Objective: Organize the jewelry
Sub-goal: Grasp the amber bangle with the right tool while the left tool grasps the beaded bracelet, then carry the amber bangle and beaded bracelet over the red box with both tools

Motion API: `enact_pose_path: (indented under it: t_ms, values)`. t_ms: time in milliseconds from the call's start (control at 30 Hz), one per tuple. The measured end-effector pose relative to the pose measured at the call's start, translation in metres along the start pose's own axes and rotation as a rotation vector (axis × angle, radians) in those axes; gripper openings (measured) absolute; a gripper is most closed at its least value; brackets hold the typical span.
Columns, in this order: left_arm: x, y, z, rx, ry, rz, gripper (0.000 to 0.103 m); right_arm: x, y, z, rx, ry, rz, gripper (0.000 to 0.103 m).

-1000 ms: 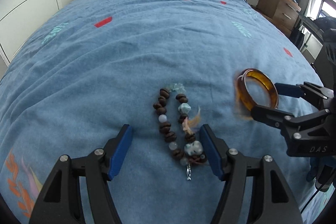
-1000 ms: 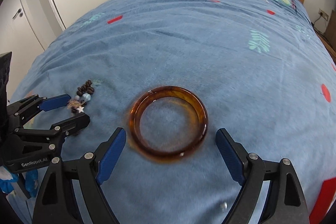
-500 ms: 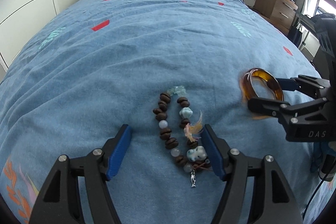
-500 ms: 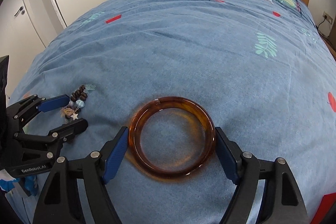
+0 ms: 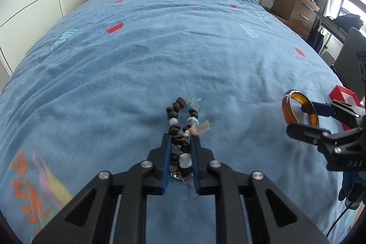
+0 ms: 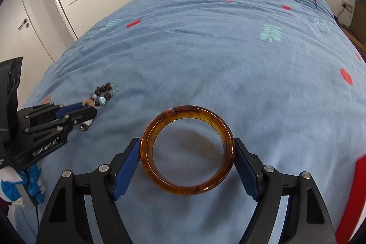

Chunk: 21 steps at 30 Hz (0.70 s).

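A: Left wrist view, entry. The beaded bracelet (image 5: 180,138) is seen lying on the blue bedspread (image 5: 160,56), folded into a narrow double strand. Its long axis is aligned with the fingers of the left gripper (image 5: 180,141), running straight ahead from them. The jaws are drawn narrow and the near half of the strand is pinched between the blue pads; the far half, with a pale feather charm, projects beyond the tips.

B: And the other piece?

A: Right wrist view. The amber bangle (image 6: 187,150) is clamped across its width by the right gripper (image 6: 187,148), one pad touching each outer side. The ring plane is presented nearly face-on to the camera. From the left view it appears to be held clear of the cover, though contact at its lower edge cannot be excluded.

B: Which relation is judged decisive for the next move?

A: Each item is already bracketed by its own tongs, so nearness is settled: bracelet to the left, bangle to the right, the two well apart. A red container (image 5: 343,95) is partly seen just beyond the right gripper. It is judged a likely destination; its interior is not shown.

B: Risk?

A: The loose far beads may be dragged or swung when the strand is raised.
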<state>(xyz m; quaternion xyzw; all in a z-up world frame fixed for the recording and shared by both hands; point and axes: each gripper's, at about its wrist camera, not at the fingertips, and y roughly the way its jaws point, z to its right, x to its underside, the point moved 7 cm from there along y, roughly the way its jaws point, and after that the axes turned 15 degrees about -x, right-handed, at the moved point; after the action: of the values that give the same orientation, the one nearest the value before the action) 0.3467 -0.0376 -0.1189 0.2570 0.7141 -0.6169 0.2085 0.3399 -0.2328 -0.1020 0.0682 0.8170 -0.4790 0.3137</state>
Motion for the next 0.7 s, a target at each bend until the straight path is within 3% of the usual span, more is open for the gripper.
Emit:
enact_pose_path:
  t_ms: [67,100,333,700]
  values:
    - [0.004,-0.014,0.004,0.009,0.012,0.008,0.015,0.009,-0.012,-0.005,-0.001,0.011,0.012,0.078]
    - [0.005,-0.023,0.007,0.016,0.02,0.014,0.01,0.013,-0.019,-0.007,0.001,0.015,0.019,0.078]
    - [-0.003,-0.083,0.035,0.074,0.055,0.079,0.01,0.033,-0.082,-0.018,0.041,0.028,0.084,0.078]
    - [-0.038,-0.176,0.119,0.238,0.089,0.187,0.01,0.053,-0.21,0.016,0.153,0.065,0.224,0.078]
